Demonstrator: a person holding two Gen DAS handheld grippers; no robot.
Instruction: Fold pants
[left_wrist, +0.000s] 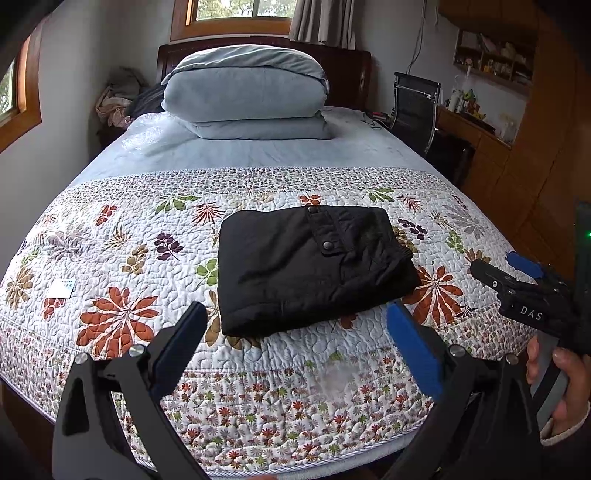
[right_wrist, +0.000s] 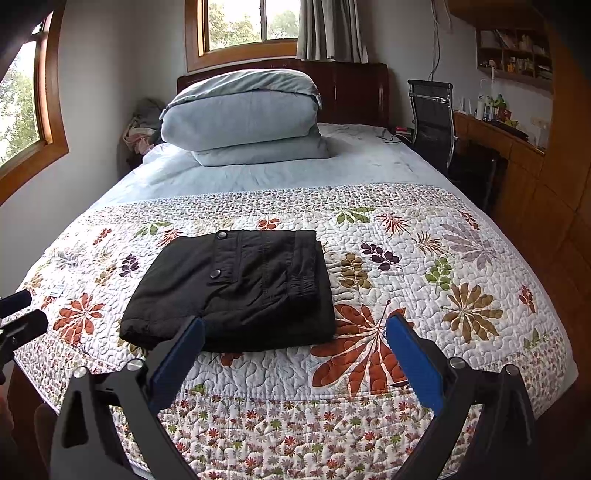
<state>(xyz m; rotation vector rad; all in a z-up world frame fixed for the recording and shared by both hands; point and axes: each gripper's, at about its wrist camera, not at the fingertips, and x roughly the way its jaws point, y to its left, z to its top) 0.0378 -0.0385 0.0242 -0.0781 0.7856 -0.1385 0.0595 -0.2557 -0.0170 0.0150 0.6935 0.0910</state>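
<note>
The black pants lie folded into a compact rectangle on the floral quilt, with a snap-button flap on top. They also show in the right wrist view. My left gripper is open and empty, held just in front of the pants' near edge. My right gripper is open and empty, near the pants' near right corner. The right gripper's body also shows at the right edge of the left wrist view, held by a hand.
A folded light blue duvet sits at the head of the bed. A black chair and a wooden desk stand to the right. A pile of clothes lies at the back left. Wooden cabinets line the right wall.
</note>
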